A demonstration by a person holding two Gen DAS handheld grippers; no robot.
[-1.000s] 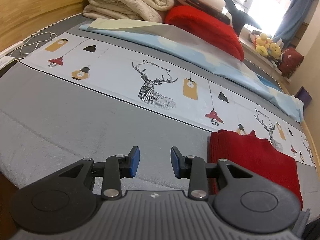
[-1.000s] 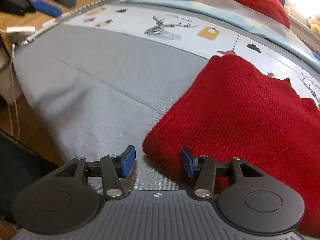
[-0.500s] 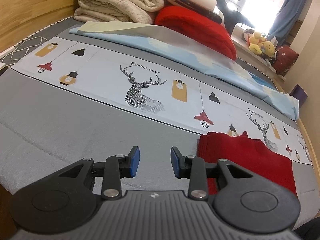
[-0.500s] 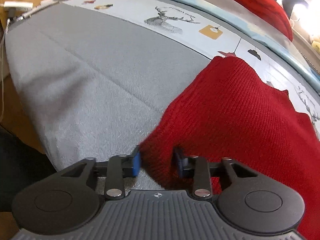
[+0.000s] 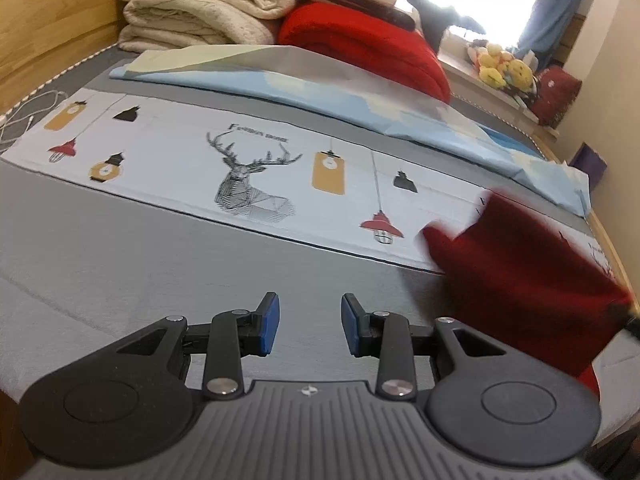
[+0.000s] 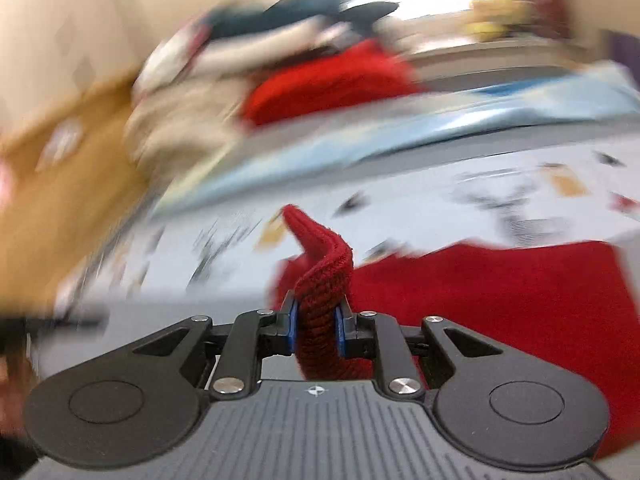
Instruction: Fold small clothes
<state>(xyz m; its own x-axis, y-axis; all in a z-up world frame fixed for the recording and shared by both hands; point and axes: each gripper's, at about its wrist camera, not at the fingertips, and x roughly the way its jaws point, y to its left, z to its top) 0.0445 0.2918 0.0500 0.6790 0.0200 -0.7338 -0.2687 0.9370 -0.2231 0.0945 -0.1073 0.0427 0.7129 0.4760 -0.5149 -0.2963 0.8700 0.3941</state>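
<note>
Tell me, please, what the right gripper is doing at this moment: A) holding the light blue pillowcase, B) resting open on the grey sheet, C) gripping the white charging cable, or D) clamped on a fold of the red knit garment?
D: in the right wrist view, the right gripper has its blue pads pressed against both sides of a bunched fold of the red knit garment.

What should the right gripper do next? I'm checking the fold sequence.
Probably carry the pinched edge across and lay it on the rest of the red knit garment. The right gripper is clamped on a raised fold, while the left gripper is open over grey bedding.
</note>
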